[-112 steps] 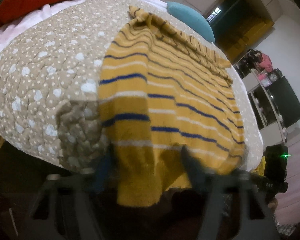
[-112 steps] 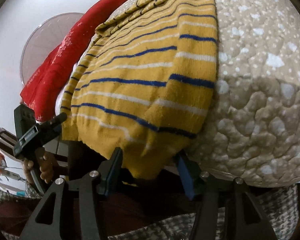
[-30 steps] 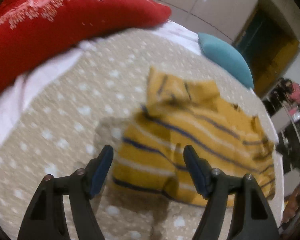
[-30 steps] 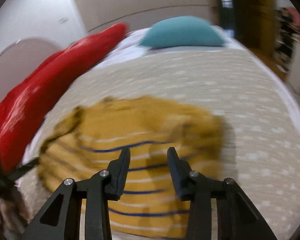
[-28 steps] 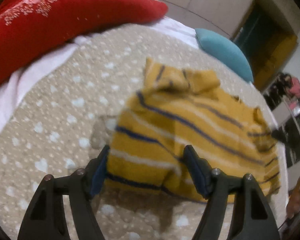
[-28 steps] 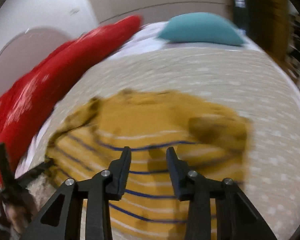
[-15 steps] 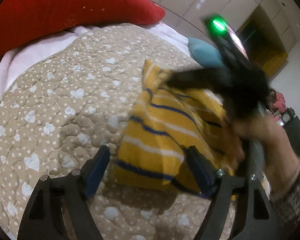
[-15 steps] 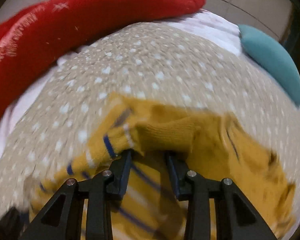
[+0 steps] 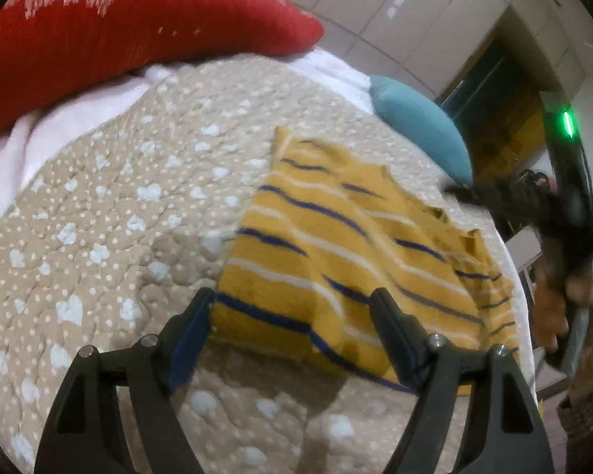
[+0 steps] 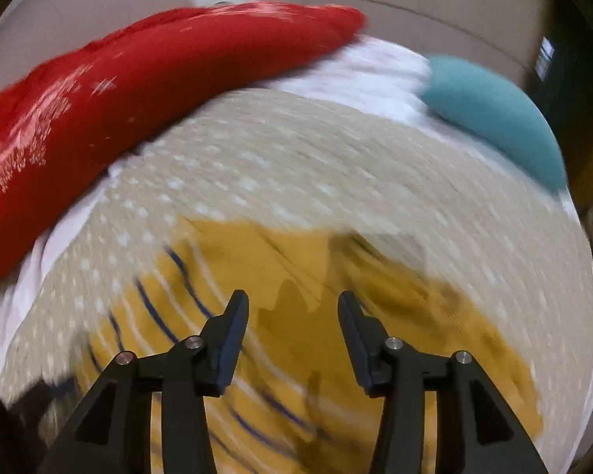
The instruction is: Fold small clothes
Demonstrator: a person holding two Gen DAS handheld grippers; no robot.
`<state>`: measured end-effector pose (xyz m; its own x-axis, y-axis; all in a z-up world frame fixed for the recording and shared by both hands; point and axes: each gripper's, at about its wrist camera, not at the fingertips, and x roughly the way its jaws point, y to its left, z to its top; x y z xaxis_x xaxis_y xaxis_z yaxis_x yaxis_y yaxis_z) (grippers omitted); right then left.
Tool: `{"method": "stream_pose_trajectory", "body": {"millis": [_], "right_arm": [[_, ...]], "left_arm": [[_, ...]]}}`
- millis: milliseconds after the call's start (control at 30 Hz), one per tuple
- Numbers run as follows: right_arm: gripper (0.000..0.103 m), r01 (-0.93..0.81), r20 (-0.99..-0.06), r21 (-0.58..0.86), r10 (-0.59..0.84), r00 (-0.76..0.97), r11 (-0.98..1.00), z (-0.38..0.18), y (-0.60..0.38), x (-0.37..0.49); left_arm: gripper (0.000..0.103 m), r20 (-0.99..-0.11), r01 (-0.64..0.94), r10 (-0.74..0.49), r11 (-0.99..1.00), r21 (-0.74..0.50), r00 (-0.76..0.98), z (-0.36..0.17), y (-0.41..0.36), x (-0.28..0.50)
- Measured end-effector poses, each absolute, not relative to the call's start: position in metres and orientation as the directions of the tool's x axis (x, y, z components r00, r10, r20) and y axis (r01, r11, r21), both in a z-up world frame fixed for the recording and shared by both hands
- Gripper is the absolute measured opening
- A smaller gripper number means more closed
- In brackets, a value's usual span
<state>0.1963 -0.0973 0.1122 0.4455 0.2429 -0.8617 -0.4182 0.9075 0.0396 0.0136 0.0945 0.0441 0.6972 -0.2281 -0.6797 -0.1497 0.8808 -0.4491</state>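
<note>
1. Here, the left tool (image 9: 292, 314) is seen with its jaws spread wide and nothing gripped; the near corner of the yellow striped garment (image 9: 336, 260) lies beyond and between the fingers, untouched as far as can be told.
2. The right tool (image 10: 292, 318) is seen with its jaws opening and nothing pinched between them; only yellow cloth lies below, and the view is smeared by motion.
3. In the left wrist view, the right tool is also glimpsed at the far right edge, held in the person's hand (image 9: 573, 296), blurred and clear of the cloth.
4. The garment is found lying partly folded on the dotted beige quilt (image 9: 110, 237) of the bed, with a flap laid over its middle and rumpled edges on the far side.
5. Further out, a red pillow (image 9: 118, 27) and a teal cushion (image 9: 419, 126) are seen at the head of the bed, well apart from the garment.
6. It is judged that the folded flap could slide or spring back, since the knit looks thick and nothing pins it.
7. A crooked fold could be produced if only one layer is pinched at the next grasp, or if quilt is caught with it.
</note>
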Motion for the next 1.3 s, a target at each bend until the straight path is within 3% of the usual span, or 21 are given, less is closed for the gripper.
{"method": "stream_pose_trajectory", "body": {"millis": [100,233,333,433,500,633,767,967,1000,1033,1067,1133,1233,1300], "right_arm": [[0.051,-0.354,-0.875,0.182,0.315,0.367,0.917,0.103,-0.169,0.188],[0.051,-0.260,-0.887,0.234,0.315,0.339,0.937,0.078,-0.230,0.191],[0.050,-0.076,-0.884,0.049,0.079,0.461,0.996,0.070,-0.270,0.215],[0.054,0.177,-0.870,0.001,-0.086,0.485,0.984,0.066,-0.316,0.231],[0.054,0.226,-0.874,0.087,-0.035,0.484,0.970,0.068,-0.338,0.223],[0.056,0.162,-0.853,0.170,0.062,0.519,0.972,0.092,-0.350,0.178],[0.069,0.109,-0.843,0.263,0.173,0.510,0.959,0.100,-0.365,0.127],[0.074,0.109,-0.820,0.449,0.360,0.445,0.887,0.058,-0.366,0.078],[0.069,0.100,-0.812,0.475,0.392,0.432,0.874,0.049,-0.358,0.076],[0.056,0.086,-0.810,0.487,0.413,0.417,0.869,0.043,-0.349,0.074],[0.018,0.063,-0.814,0.491,0.431,0.390,0.869,0.036,-0.339,0.075],[0.012,0.026,-0.840,0.411,0.368,0.399,0.911,0.040,-0.329,0.074],[0.012,0.096,-0.881,0.326,0.266,0.391,0.940,0.040,-0.344,0.077],[0.024,0.100,-0.892,0.290,0.231,0.390,0.952,0.045,-0.340,0.076]], "left_arm": [[0.081,-0.666,-0.126,-0.207,0.900,-0.416,0.717,0.052,0.085,0.008],[0.082,-0.696,-0.147,-0.169,0.917,-0.370,0.698,0.044,0.075,0.015],[0.082,-0.707,-0.156,-0.164,0.918,-0.365,0.688,0.039,0.076,0.019],[0.082,-0.705,-0.156,-0.167,0.916,-0.370,0.690,0.037,0.079,0.023],[0.082,-0.711,-0.155,-0.168,0.918,-0.366,0.683,0.035,0.079,0.024],[0.082,-0.709,-0.154,-0.172,0.916,-0.370,0.684,0.035,0.080,0.024],[0.082,-0.711,-0.157,-0.169,0.916,-0.369,0.683,0.036,0.079,0.022],[0.082,-0.706,-0.150,-0.172,0.917,-0.369,0.687,0.040,0.079,0.013],[0.082,-0.705,-0.148,-0.175,0.916,-0.373,0.687,0.041,0.080,0.012],[0.082,-0.703,-0.146,-0.183,0.913,-0.380,0.687,0.042,0.083,0.011],[0.082,-0.699,-0.146,-0.186,0.910,-0.387,0.690,0.044,0.087,0.009],[0.082,-0.688,-0.166,-0.173,0.903,-0.397,0.705,0.049,0.099,0.006],[0.083,-0.689,-0.221,-0.135,0.889,-0.402,0.712,0.051,0.123,0.006],[0.083,-0.698,-0.242,-0.144,0.873,-0.424,0.701,0.048,0.133,0.008]]}}
